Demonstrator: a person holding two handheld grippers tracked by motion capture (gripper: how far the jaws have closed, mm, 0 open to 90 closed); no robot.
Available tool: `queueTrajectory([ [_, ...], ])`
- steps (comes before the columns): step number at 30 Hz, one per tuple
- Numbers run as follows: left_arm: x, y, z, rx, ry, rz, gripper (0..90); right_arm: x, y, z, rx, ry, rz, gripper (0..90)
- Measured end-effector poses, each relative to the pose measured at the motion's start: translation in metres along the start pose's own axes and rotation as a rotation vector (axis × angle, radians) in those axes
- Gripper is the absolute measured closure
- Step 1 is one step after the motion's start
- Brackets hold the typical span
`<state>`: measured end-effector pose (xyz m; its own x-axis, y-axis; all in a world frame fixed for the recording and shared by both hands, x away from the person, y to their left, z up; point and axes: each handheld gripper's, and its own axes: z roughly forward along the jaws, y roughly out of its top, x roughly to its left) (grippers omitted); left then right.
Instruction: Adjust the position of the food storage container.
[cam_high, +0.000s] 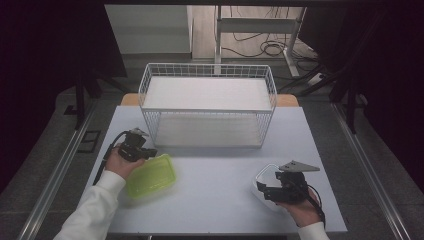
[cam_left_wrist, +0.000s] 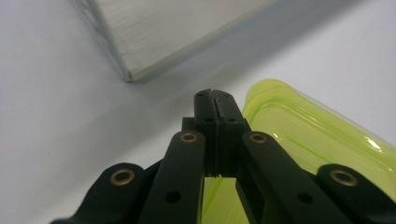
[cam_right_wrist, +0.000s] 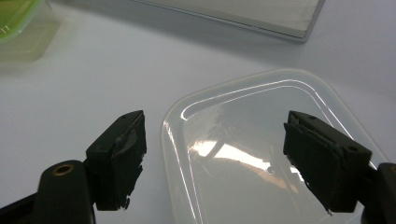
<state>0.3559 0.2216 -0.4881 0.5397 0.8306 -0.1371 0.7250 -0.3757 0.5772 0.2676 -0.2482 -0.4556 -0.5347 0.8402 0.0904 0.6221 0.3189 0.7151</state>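
A lime-green plastic container (cam_high: 152, 175) (cam_left_wrist: 317, 135) lies on the left of the pale table (cam_high: 215, 200). My left gripper (cam_high: 150, 152) (cam_left_wrist: 215, 95) is at its far-left corner, pads pressed together with only a thin seam, and the green rim runs in beneath them. A clear plastic container (cam_high: 262, 175) (cam_right_wrist: 243, 177) lies at the front right. My right gripper (cam_high: 265, 190) (cam_right_wrist: 214, 119) hovers low over it, open wide. Its fingers (cam_right_wrist: 121, 154) stand on either side of the container's near end without touching. The green container (cam_right_wrist: 14, 18) also shows far off in the right gripper view.
A white wire basket (cam_high: 207, 67) with a white board as its floor (cam_left_wrist: 163, 32) (cam_right_wrist: 280, 18) stands at the back middle of the table. Bare tabletop lies between the two containers. The table's edges drop to a grey floor with rails on both sides.
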Motion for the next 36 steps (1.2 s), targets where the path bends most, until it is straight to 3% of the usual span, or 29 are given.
queueTrajectory([
  [6, -0.008, 0.003, 0.007, 0.015, -0.011, 0.012, 89.9, 0.0, 0.0, 0.0, 0.001, 0.0, -0.001, 21.3],
  [12, -0.023, 0.003, 0.01, 0.027, -0.044, 0.057, 90.0, -0.001, -0.001, 0.002, 0.007, 0.001, -0.001, 21.3],
  [18, -0.025, 0.001, 0.01, 0.026, -0.044, 0.059, 90.0, 0.0, -0.001, 0.003, 0.009, 0.002, -0.004, 21.3],
  [22, -0.022, -0.001, -0.002, 0.004, -0.02, 0.063, 89.9, 0.001, -0.001, 0.002, 0.006, 0.002, -0.003, 21.3],
  [23, -0.015, -0.007, -0.015, -0.019, -0.008, 0.049, 89.9, 0.001, -0.001, 0.002, 0.004, 0.003, -0.003, 21.2],
  [28, 0.004, -0.033, -0.049, -0.054, 0.03, -0.017, 89.9, 0.002, 0.0, 0.0, -0.005, 0.006, -0.002, 21.2],
  [30, 0.006, -0.038, -0.054, -0.061, 0.038, -0.028, 89.9, 0.002, 0.0, 0.0, -0.007, 0.005, -0.003, 21.2],
  [32, 0.016, -0.057, -0.065, -0.063, 0.054, -0.063, 90.0, 0.003, 0.001, 0.0, -0.004, 0.006, -0.003, 21.2],
  [36, 0.026, -0.089, -0.07, -0.043, 0.05, -0.118, 89.9, 0.008, 0.003, 0.002, -0.005, 0.015, -0.006, 21.2],
])
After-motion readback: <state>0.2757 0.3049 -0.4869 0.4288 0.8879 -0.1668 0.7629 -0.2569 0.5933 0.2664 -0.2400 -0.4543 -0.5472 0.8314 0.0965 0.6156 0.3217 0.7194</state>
